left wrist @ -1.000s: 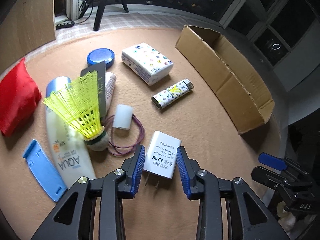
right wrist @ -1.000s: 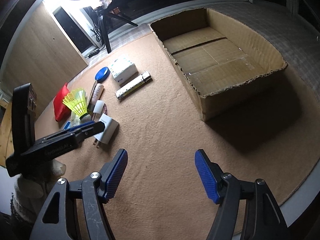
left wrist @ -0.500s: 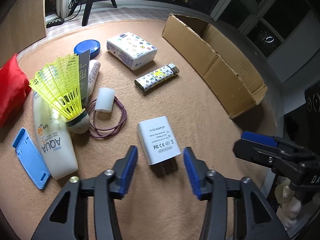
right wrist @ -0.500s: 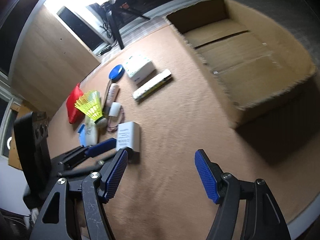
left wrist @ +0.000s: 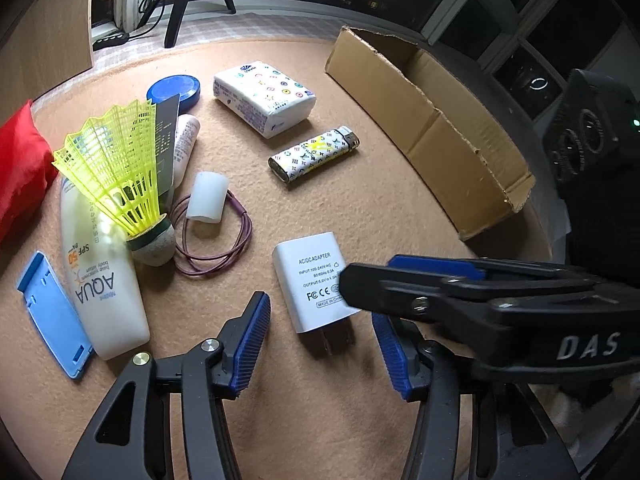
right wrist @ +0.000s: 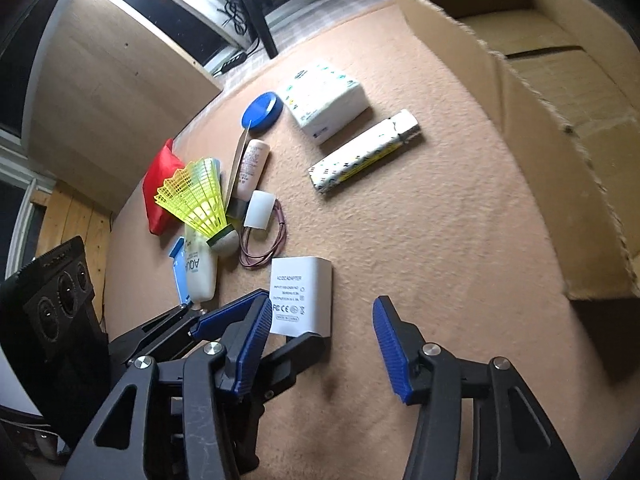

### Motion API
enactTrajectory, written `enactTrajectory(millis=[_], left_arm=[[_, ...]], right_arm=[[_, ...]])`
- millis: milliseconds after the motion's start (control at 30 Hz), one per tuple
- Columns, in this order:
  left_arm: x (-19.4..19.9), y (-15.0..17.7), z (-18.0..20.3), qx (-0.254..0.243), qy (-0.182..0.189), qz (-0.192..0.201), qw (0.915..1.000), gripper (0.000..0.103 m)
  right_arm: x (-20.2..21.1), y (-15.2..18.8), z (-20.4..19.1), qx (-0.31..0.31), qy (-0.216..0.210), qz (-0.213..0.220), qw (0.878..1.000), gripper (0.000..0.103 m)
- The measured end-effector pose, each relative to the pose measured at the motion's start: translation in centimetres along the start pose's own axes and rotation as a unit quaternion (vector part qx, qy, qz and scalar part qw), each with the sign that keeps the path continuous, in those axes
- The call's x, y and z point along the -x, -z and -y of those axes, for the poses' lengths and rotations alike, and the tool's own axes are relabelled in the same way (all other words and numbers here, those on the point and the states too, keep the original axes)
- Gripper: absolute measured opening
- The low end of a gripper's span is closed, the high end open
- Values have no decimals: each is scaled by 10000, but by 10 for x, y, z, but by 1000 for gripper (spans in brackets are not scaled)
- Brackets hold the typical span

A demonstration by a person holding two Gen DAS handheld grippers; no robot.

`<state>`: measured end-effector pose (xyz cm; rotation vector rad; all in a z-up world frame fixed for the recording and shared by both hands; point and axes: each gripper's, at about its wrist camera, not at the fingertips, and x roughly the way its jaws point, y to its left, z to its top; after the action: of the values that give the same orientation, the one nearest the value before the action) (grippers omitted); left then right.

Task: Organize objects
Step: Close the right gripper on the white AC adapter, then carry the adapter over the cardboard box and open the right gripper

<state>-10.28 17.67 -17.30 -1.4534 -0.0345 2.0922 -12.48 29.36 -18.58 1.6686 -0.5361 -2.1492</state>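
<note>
In the left wrist view, the lower right corner of the white adapter point(left wrist: 310, 280) is being covered by the right gripper point(left wrist: 404, 276), so part of its label is being lost. The red pouch point(left wrist: 20, 164) is being cut off at the left edge. In the right wrist view, the cardboard box point(right wrist: 552, 128) is being cropped at the right edge, and the lighter point(right wrist: 366, 152) is being rendered blurred.

Left of the one cardboard box point(left wrist: 432, 128) lie one tissue pack point(left wrist: 264, 96), one lighter point(left wrist: 314, 154), one AC adapter point(left wrist: 314, 286), one shuttlecock point(left wrist: 120, 180), one sunscreen bottle point(left wrist: 102, 292), one purple wire loop point(left wrist: 216, 248), one blue lid point(left wrist: 174, 90), one red pouch point(left wrist: 20, 164) and one small white tube point(left wrist: 184, 144).
</note>
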Motion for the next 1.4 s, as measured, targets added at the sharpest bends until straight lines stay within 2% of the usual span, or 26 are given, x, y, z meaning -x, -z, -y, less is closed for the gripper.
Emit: enactTrajectory(millis=[200,333,400,600,800,1000,1167,1400], left_arm=[[-3,-1,-4,85,73,0,9999,56],[-4,-1,-5,129,120,-2,9998,53],[-4,0,-4,137,172,-7,9998,49],[-3,0,-1,110,114,-20,9999,46],[14,-6,18,-211,-121,69,9997,45],[30,-22,51,-512,-206,300,9980,45],[38,-41,83,-757,-111,491,9959,45],[19,-75,134,-995,129,617,9930,44]], right_arm=[[-12,-4,0,26,-35,-177,9998,40],[-14,-5,0,50,-109,-218,9997,35],[-14,-5,-1,38,-216,-261,9994,29],[-12,-3,-7,68,-178,-214,9996,29],[12,2,-12,74,-225,203,9995,29],[52,-2,-8,33,-215,733,9971,29],[85,-12,7,-14,-77,1125,9936,29],[129,-25,40,-184,258,1489,9883,29]])
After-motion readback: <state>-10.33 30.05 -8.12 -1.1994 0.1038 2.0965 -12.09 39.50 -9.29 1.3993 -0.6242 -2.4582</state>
